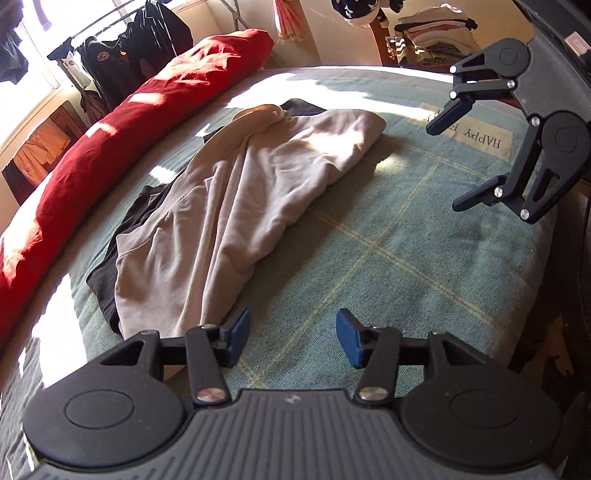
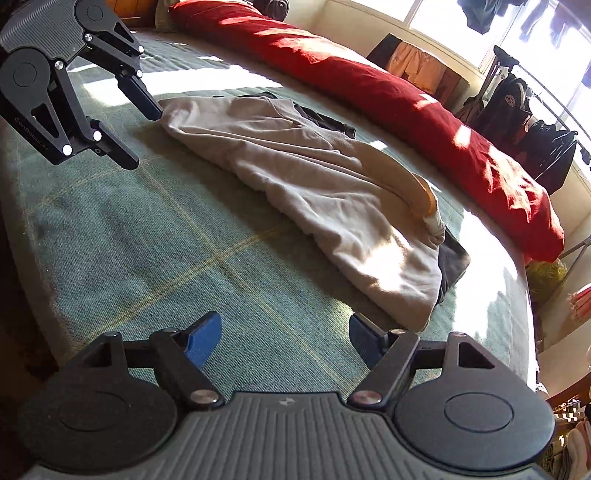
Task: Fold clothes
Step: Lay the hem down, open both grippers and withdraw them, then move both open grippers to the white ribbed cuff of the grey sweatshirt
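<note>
Lying lengthwise on the green plaid bedcover [image 1: 388,229], a beige garment [image 1: 236,192] partly covers a dark garment [image 1: 110,273], whose edge shows along the side nearer the long red cushion [image 1: 122,140]. Only the left wrist view shows the patch lettered "HAPPY" [image 1: 476,138] on the bedcover and the stack of folded laundry [image 1: 432,29] beyond the bed; only the right wrist view shows the beige garment's far end with its yellowish lining [image 2: 413,184] and the dark fabric emerging beneath it. The left gripper [image 1: 291,338] is spread wide and holds nothing; its left pad sits just beside the near hem of the beige garment, and in the right wrist view its upper fingertip appears at, possibly touching, that corner. The right gripper [image 2: 284,338] is likewise released and empty, with the garment's rounded end lying just beyond its right finger. A clothes rack [image 2: 532,122] stands by the window.
</note>
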`<state>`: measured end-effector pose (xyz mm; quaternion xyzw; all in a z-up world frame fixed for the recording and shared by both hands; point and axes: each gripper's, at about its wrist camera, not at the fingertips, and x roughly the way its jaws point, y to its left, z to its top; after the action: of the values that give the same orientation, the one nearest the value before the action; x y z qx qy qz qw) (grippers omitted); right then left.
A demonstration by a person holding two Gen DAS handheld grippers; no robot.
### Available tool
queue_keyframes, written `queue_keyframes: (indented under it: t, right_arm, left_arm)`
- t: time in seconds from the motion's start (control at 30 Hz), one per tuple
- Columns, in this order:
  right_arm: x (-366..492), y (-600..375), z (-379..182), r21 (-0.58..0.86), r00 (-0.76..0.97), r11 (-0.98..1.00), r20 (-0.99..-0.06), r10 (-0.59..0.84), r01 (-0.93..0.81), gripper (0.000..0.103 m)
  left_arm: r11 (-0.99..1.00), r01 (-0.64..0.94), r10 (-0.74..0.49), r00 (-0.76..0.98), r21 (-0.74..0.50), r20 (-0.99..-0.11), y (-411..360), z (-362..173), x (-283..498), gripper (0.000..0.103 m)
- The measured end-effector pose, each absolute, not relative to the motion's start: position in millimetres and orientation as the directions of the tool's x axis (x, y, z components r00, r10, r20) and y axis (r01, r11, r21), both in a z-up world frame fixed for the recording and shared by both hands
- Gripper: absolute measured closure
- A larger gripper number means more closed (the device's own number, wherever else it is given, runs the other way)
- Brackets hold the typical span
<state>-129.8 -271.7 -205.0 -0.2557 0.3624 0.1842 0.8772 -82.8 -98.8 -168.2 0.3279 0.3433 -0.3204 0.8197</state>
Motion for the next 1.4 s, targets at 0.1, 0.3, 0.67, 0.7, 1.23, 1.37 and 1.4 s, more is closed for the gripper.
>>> queue_keyframes:
  t: [0.1, 0.3, 0.67, 0.7, 1.23, 1.37, 1.4]
  right_arm:
    - [-122, -275, -201, -0.299, 0.674, 0.810, -0.723, 0.154, -0.505, 0.023]
    - [-67, -285, -202, -0.204, 0.692, 0.863, -0.691, 0.207, -0.462, 0.021]
    - [60, -304, -242, -0.008, 0.634, 0.911, -0.720, 0.280, -0.412, 0.021]
    - [66, -306, -247, 0.025, 0.611, 0.917, -0.738, 0.286, -0.399, 0.018]
    - [102, -294, -255, 0.140, 0.356, 0.951, -0.904, 0.236, -0.274, 0.000]
    - [110, -295, -253, 0.154, 0.303, 0.943, -0.921, 0.246, -0.297, 0.000]
    - [112, -296, -252, 0.161, 0.292, 0.939, -0.922, 0.253, -0.304, 0.000]
  left_arm:
    - [0.606, 0.733, -0.299, 0.570, 0.309, -0.765, -97, -168, -67, 0.050]
    - [0.699, 0.685, -0.332, 0.565, 0.205, -0.755, -82, -170, 7, 0.051]
    - [0.772, 0.629, -0.468, 0.469, -0.089, -0.749, -60, -207, 150, 0.051]
    - [0.781, 0.619, -0.451, 0.465, -0.085, -0.762, -59, -210, 158, 0.050]
    - [0.903, 0.386, -0.317, 0.304, -0.188, -0.898, -29, -146, 223, 0.051]
    - [0.925, 0.332, -0.286, 0.283, -0.186, -0.916, -35, -137, 229, 0.052]
    - [0.929, 0.326, -0.273, 0.288, -0.175, -0.918, -37, -134, 229, 0.052]
